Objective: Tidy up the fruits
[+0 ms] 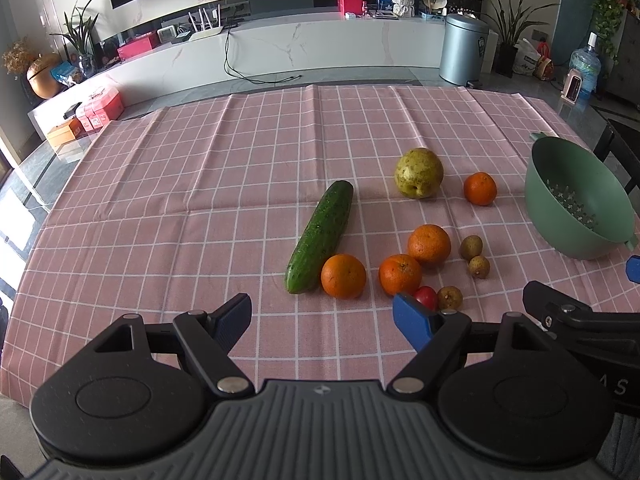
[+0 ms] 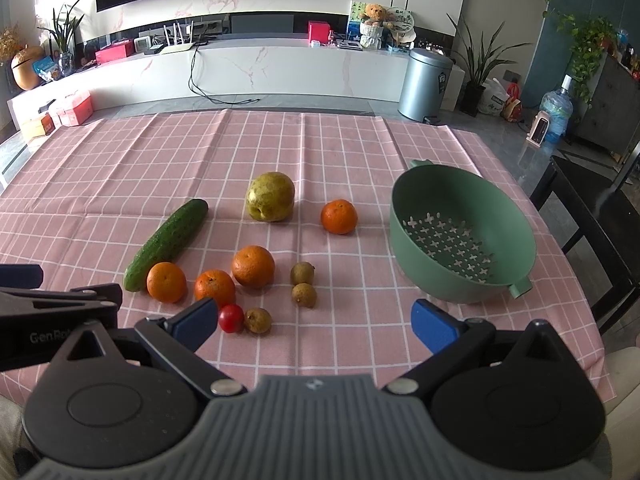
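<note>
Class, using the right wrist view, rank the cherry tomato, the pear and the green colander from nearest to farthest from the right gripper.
1. Cherry tomato, beside the right gripper's left fingertip.
2. Green colander, ahead on the right.
3. Pear, far centre, behind the oranges.

Count on the checked cloth [image 2: 120, 168]:
- 4 oranges: near-left [image 2: 166, 282], near-middle [image 2: 215, 289], centre [image 2: 253, 266], far-right [image 2: 339, 216]
- 3 small brown fruits [image 2: 302, 273] [image 2: 304, 295] [image 2: 258, 320]
- 1 cucumber [image 2: 168, 238]
- 1 pear [image 2: 271, 196]
- 1 cherry tomato [image 2: 231, 318]
- 1 green colander [image 2: 516, 216], right side
- 2 grippers: left [image 1: 322, 316], right [image 2: 316, 320]
</note>
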{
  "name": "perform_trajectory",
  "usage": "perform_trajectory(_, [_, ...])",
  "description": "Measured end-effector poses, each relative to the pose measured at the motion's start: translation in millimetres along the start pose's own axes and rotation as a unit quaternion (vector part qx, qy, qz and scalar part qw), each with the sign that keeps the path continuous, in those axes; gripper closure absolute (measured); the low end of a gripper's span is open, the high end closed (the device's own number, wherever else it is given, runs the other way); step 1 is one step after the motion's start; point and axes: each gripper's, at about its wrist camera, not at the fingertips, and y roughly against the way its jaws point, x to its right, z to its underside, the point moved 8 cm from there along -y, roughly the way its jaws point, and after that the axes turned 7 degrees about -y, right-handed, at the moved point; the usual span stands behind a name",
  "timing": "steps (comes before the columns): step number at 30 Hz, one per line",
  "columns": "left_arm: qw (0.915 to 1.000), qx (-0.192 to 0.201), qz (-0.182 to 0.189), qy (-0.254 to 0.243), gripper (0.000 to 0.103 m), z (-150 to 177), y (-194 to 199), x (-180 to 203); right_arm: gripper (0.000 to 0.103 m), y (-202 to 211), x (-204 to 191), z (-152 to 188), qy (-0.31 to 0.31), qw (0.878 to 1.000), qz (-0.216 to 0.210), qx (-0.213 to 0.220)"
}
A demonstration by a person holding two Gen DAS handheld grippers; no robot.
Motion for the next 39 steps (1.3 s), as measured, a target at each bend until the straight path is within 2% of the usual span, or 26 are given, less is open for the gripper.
perform_trajectory(8, [1.0000, -0.006, 0.006, 0.002, 0.009, 5, -15, -7, 0.004, -21, 18, 7, -0.014, 0.999, -0.041, 0.005])
perform_trajectory(12, [0.9996, -0.016, 0.018, 0.012, 0.012, 12, -28, -11, 0.005, -39, 26, 13, -0.024, 0.998, -0.061, -0.003])
perform_trajectory(15, [0.9993, -0.024, 0.018, 0.020, 0.017, 17, -39, -16, 0.015, -52, 29, 17, -0.023, 0.998, -0.063, -0.005])
perform_trajectory(20, [0.9991, -0.024, 0.033, 0.009, 0.020, 20, -54, -19, 0.017, -80, 25, 25, -0.016, 0.996, -0.086, -0.025])
perform_trajectory(24, [0.9986, -0.021, 0.048, 0.001, 0.025, 15, -67, -22, 0.027, -103, 19, 30, -0.014, 0.995, -0.094, -0.042])
perform_trajectory(28, [0.9981, -0.015, 0.057, 0.017, 0.027, 3, -83, -31, 0.029, -118, 12, 27, -0.003, 0.995, -0.095, -0.033])
perform_trajectory(29, [0.9979, -0.014, 0.061, 0.020, 0.027, -1, -86, -32, 0.033, -120, 11, 26, 0.002, 0.995, -0.093, -0.030])
perform_trajectory(34, [0.9974, 0.002, 0.070, 0.015, 0.027, -22, -101, -36, 0.037, -134, 8, 23, 0.003, 0.994, -0.104, -0.031])
perform_trajectory(36, [0.9974, 0.000, 0.072, 0.011, 0.027, -28, -108, -35, 0.045, -139, 8, 24, 0.002, 0.994, -0.107, -0.032])
perform_trajectory(39, [0.9970, 0.000, 0.077, 0.007, 0.027, -36, -119, -33, 0.052, -143, 8, 23, 0.002, 0.993, -0.112, -0.029])
